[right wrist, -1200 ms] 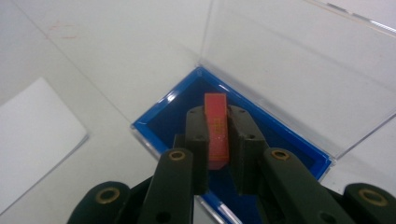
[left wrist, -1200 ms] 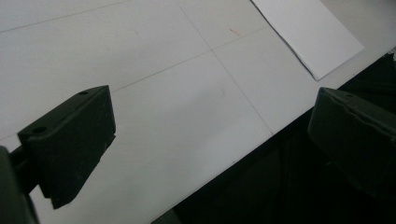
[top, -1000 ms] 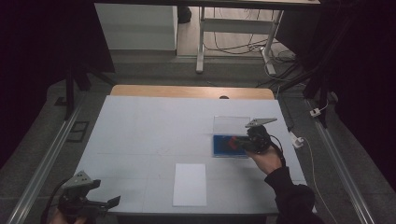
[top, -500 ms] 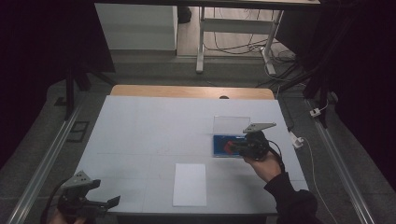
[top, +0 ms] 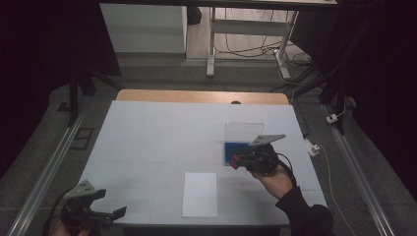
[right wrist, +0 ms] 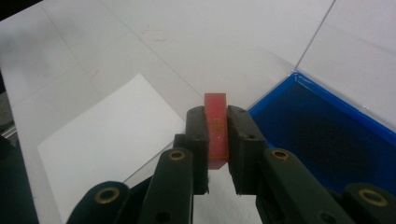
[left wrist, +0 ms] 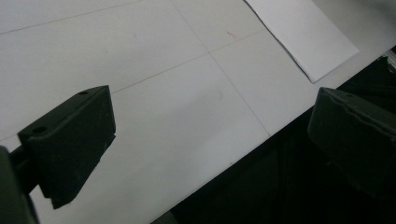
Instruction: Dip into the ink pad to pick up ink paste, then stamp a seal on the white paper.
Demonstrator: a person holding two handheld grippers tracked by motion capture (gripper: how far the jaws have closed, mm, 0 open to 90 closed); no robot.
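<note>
Red block [right wrist: 216, 126]: small, flat, translucent with faint markings on its face; stands on edge, upright, clamped between black pads, off the table. It sits just beside the blue tray [right wrist: 327, 135], near that tray's left edge, above the gap between tray and white sheet.

right tool [top: 237, 162] with red block [top: 235, 162], shifted left off blue tray [top: 236, 148]

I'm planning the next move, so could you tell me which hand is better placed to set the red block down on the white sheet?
The right. The right gripper is shut on the red block, just beside the white sheet. The left gripper sits open at the table's near left corner, holding nothing.
</note>
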